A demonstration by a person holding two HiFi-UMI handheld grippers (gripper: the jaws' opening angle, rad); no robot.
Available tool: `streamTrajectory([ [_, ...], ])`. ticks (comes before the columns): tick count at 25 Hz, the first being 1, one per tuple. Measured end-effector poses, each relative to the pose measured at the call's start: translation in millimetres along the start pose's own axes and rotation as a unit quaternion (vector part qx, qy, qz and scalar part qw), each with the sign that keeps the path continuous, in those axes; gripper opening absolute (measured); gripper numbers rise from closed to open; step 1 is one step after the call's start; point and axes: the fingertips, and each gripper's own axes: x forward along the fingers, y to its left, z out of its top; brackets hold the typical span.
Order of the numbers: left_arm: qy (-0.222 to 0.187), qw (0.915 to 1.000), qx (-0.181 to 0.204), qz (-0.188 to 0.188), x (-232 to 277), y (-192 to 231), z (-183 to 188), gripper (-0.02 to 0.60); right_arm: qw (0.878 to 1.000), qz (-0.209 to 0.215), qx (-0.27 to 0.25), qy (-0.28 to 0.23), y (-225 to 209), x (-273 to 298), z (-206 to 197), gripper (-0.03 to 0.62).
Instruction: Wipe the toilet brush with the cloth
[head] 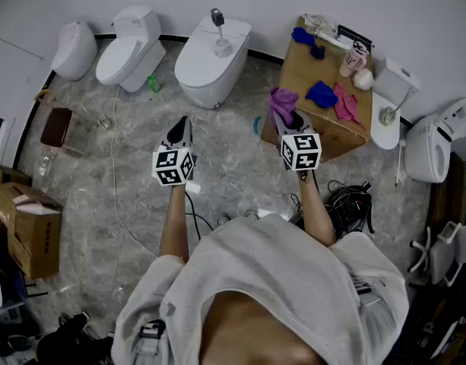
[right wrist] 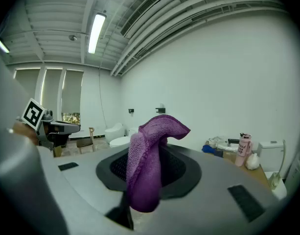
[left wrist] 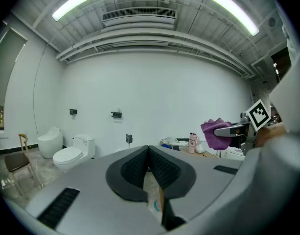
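Observation:
My right gripper (head: pixel 287 117) is shut on a purple cloth (head: pixel 281 99), held above the floor beside a cardboard box. In the right gripper view the cloth (right wrist: pixel 150 155) stands up between the jaws and hides the fingertips. My left gripper (head: pixel 181 125) is shut with nothing in it, and its pads (left wrist: pixel 140 163) meet at the tip. What looks like a toilet brush (head: pixel 219 30) stands upright in a white holder on the middle toilet (head: pixel 202 67), well ahead of both grippers. From the left gripper view I see the right gripper (left wrist: pixel 232 129) and its cloth (left wrist: pixel 214 134).
Two more toilets (head: pixel 126 48) stand at the far left. The cardboard box (head: pixel 305 67) carries blue cloths (head: pixel 321 93), a pink cloth (head: pixel 344 102) and a pink bottle (head: pixel 356 55). Another brush-like stick (head: pixel 392 106) rests on white ware at right. Cables (head: pixel 347 200) lie on the floor.

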Motion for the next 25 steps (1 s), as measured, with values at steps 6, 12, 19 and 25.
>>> streamTrajectory([
  [6,-0.003,1.0,0.001,0.002,1,-2,3,0.018,1.0,-0.002,-0.003,-0.001,-1,-2,1,0.123],
  [12,-0.006,1.0,-0.001,0.001,1,-7,4,0.018,1.0,0.006,-0.004,-0.007,-2,-5,4,0.123],
  [19,-0.004,1.0,0.0,0.005,7,-18,3,0.019,1.0,0.019,0.003,-0.009,-8,-7,0,0.124],
  [25,0.001,0.9999,0.004,0.012,16,-31,-3,0.02,0.999,0.033,0.007,-0.005,-21,-4,-7,0.124],
])
